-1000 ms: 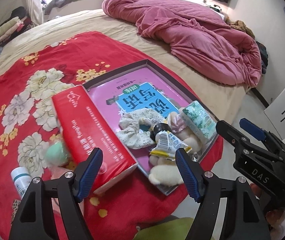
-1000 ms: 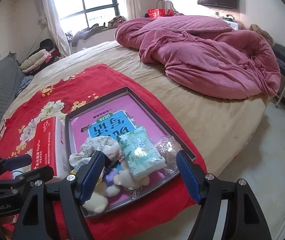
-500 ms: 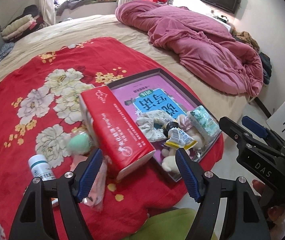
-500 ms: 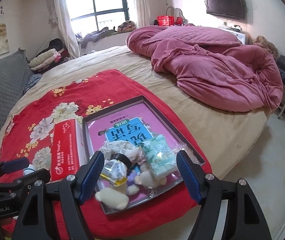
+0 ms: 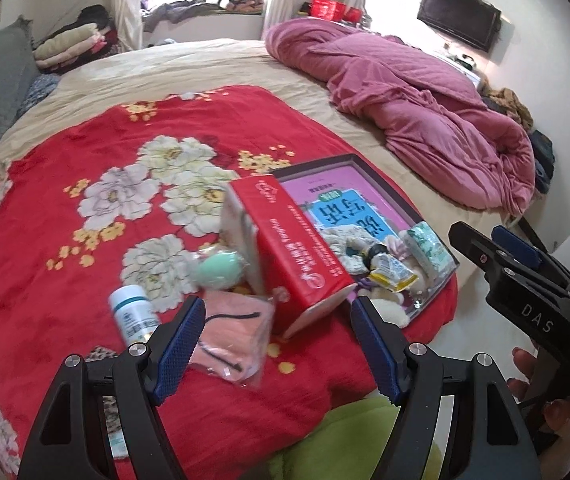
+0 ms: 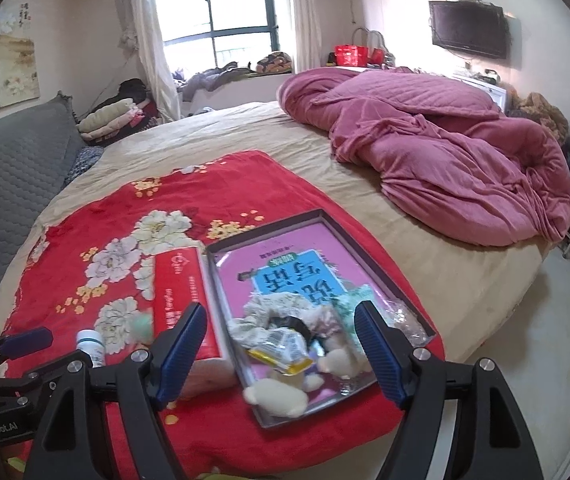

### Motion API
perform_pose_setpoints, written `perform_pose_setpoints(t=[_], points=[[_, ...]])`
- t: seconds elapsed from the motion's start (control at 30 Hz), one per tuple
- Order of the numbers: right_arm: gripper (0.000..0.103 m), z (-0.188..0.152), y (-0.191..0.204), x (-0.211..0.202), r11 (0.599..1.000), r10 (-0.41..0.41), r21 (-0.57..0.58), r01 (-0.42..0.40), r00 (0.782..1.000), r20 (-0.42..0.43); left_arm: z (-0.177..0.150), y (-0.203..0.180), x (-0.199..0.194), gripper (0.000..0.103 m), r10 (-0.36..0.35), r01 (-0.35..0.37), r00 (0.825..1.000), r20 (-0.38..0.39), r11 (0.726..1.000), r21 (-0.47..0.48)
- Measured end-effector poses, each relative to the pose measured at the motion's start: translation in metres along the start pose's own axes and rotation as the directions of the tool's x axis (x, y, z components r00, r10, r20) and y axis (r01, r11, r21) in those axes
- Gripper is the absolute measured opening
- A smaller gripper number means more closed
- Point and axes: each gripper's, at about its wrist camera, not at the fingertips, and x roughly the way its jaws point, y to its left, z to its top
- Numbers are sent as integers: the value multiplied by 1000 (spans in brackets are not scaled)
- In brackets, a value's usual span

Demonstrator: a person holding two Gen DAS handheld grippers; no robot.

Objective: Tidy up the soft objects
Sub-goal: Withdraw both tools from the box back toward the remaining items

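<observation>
A dark-rimmed tray [image 5: 389, 188] [image 6: 369, 248] with a pink printed bottom lies on the red flowered blanket [image 5: 65, 240] [image 6: 97, 224]. Its near end holds a floral scrunchie [image 6: 269, 308], a yellow-labelled packet [image 5: 391, 274] [image 6: 281, 350], a green-white pouch [image 5: 429, 246] and cream plush pieces [image 6: 277, 394]. Left of it lie a red tissue pack [image 5: 301, 256] [image 6: 181, 292], a mint sponge [image 5: 219, 270], a pink cloth in a clear bag [image 5: 237, 336] and a white bottle [image 5: 133, 314] [image 6: 91, 344]. My left gripper [image 5: 277, 352] and right gripper [image 6: 281, 356] are open and empty, held above the bed's near edge.
A crumpled pink quilt [image 5: 425, 112] [image 6: 437, 152] covers the far right of the beige bed [image 6: 221, 132]. Folded clothes [image 6: 113, 120] and a grey headboard cushion [image 6: 9, 168] lie at the left. Bare floor [image 6: 525, 360] is at the right. A wall TV [image 6: 469, 34] hangs behind.
Both grippers have pulled back and up from the tray, so more of the bed shows. The left view has swung left, and the pink bag and bottle have come into sight.
</observation>
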Motion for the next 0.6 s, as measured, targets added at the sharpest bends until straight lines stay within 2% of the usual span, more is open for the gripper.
perform_pose_setpoints(t=[0.6], points=[[76, 10, 67, -31, 993, 63, -106, -59, 997, 33, -21, 82, -61, 77, 73, -64, 996, 55, 986, -155]])
